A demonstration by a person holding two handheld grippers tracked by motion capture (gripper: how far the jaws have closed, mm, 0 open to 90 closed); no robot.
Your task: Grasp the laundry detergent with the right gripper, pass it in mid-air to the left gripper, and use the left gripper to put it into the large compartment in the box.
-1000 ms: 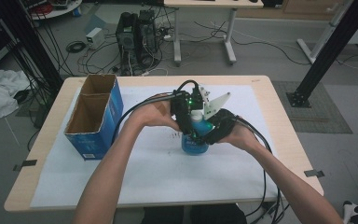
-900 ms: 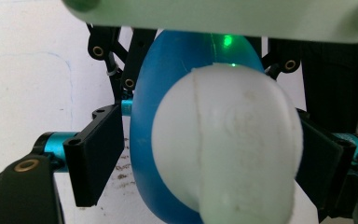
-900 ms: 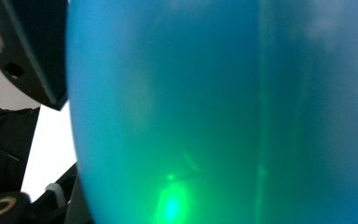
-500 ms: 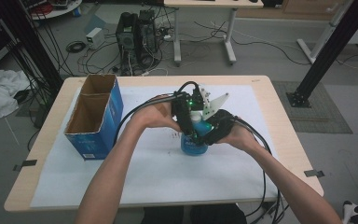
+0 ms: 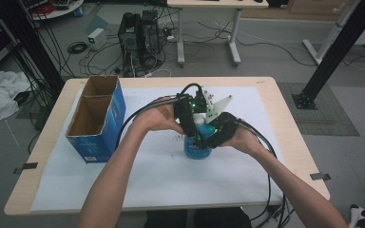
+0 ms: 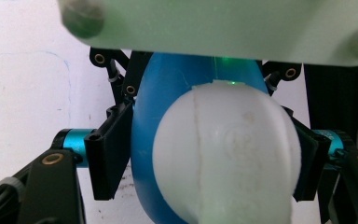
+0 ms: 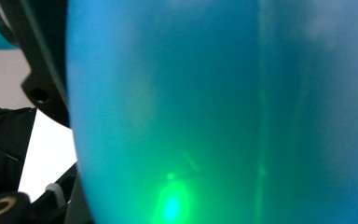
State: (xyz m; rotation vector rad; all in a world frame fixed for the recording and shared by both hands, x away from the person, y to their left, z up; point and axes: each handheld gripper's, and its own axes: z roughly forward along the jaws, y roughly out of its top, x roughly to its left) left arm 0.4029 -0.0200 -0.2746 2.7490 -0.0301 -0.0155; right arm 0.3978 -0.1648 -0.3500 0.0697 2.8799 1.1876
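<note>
Blue bottle [image 5: 197,146] with white cap [image 6: 223,149] standing upright mid-worktop [image 5: 266,95] on the white sheet. Right claw [image 5: 212,137] clenched on the bottle's body. Left claw [image 5: 193,133], jaws just closing in, flanks the cap; whether its pads press yet cannot be told. Cardboard box [image 5: 97,118] stands well apart at left.

The high view looks forward and down over the whole desk [image 5: 275,95] from the near side. Both gripper views sit very close against the blue bottle [image 5: 197,147], the part shared with the high view.
</note>
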